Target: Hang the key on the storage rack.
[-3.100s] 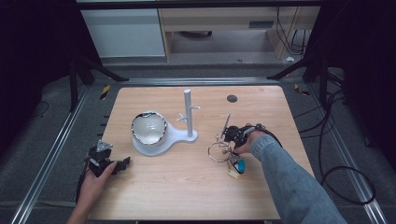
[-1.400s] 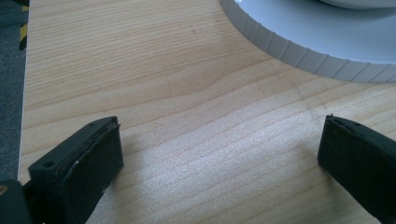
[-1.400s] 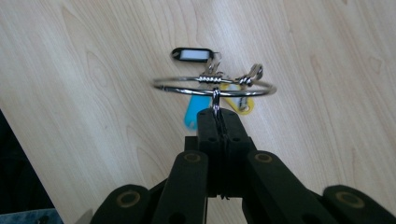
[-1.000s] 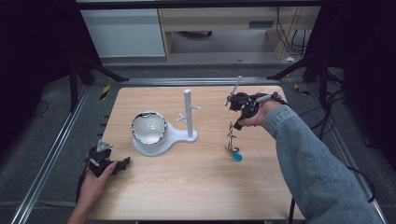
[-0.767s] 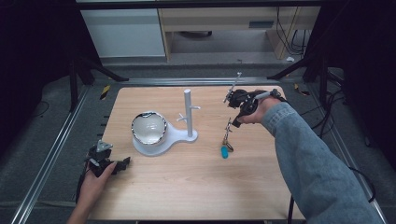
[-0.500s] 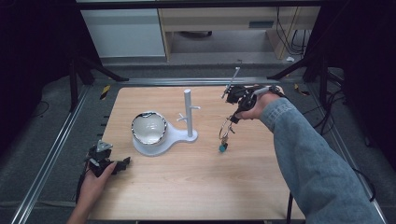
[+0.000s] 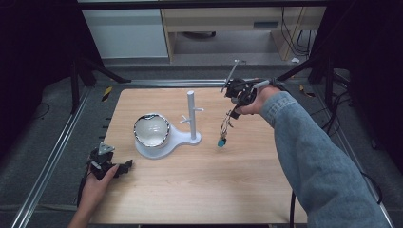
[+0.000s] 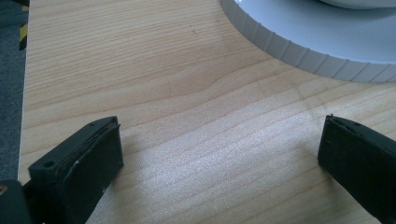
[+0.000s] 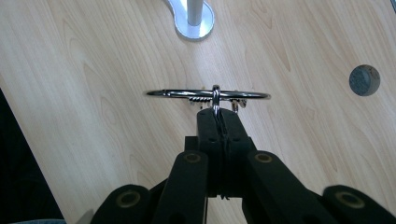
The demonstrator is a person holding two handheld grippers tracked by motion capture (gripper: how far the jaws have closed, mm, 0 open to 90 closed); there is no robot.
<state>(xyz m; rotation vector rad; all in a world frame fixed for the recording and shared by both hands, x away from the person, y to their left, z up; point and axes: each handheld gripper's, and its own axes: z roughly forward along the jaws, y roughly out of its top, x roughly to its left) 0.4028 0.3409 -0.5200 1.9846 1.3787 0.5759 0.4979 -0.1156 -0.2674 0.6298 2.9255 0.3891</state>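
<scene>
Right gripper (image 7: 236, 91) held a key ring (image 9: 208, 94) up above the far right part of the tabletop (image 7: 199, 190).

Its jaws were pinched together on the metal ring, which stood edge-on, its flat loop lying crosswise to the jaws. From it a bunch of small charms (image 7: 224, 127) hung straight down, long axis vertical, a blue tag (image 7: 221, 142) lowest, clear of the wood, just right of the white stand (image 7: 191, 116) with its bowl (image 7: 152, 130). Left gripper (image 7: 111, 167) rested at the near left corner, jaws spread wide apart with bare wood between them, beside the stand's ribbed base (image 8: 299, 44).
</scene>
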